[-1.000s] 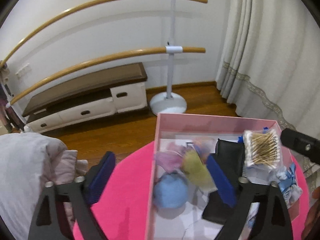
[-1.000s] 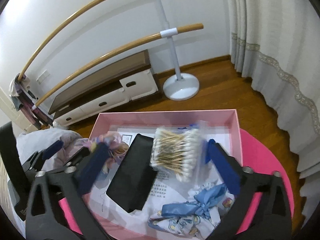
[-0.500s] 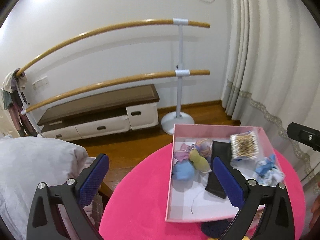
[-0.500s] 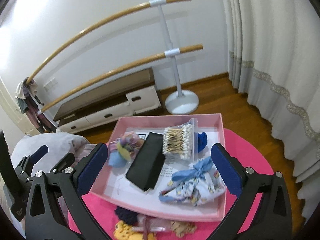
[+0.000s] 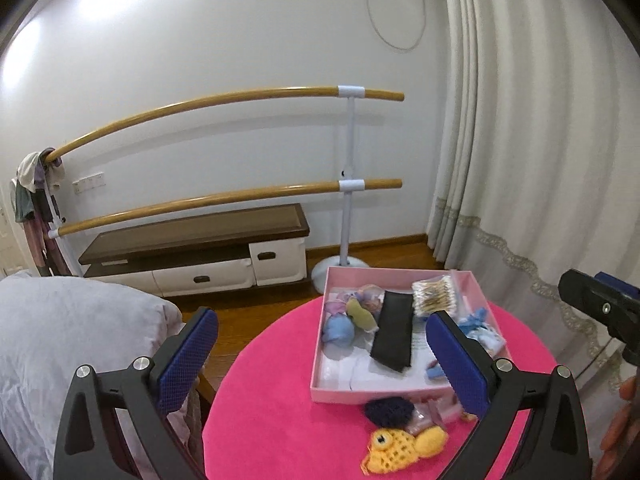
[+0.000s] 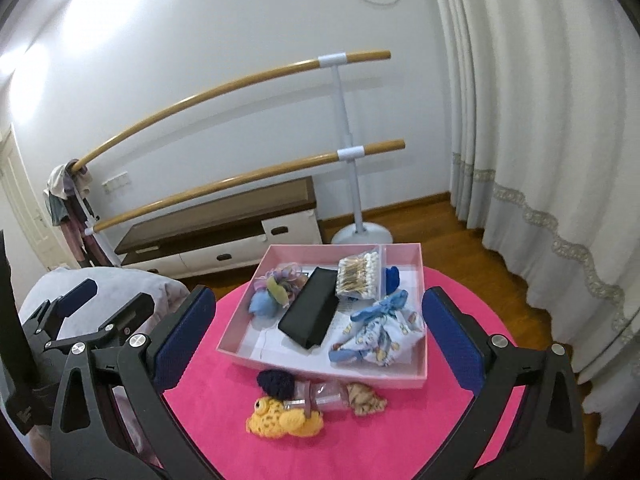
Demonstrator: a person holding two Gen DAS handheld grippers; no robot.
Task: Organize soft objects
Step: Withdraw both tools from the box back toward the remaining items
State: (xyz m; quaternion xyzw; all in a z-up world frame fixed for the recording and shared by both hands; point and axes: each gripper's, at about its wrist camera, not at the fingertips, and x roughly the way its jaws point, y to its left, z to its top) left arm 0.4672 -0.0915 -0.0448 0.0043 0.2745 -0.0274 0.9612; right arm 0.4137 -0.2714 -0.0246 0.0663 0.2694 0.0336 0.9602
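- Soft objects: the blue pouf, scrunchies and printed cloth lie in the pink box; the yellow knit fish remains on the surface.
- Both tools have backed away from the box since a second ago; the last placement looks complete.
- Left tool: raised, jaws wide, empty.
- Right tool: raised, jaws wide, empty.

Left wrist view: left gripper's right finger hides pink box's right corner, part of patterned cloth bundle; small clear packet contents unreadable; person's hand cut off at right edge.
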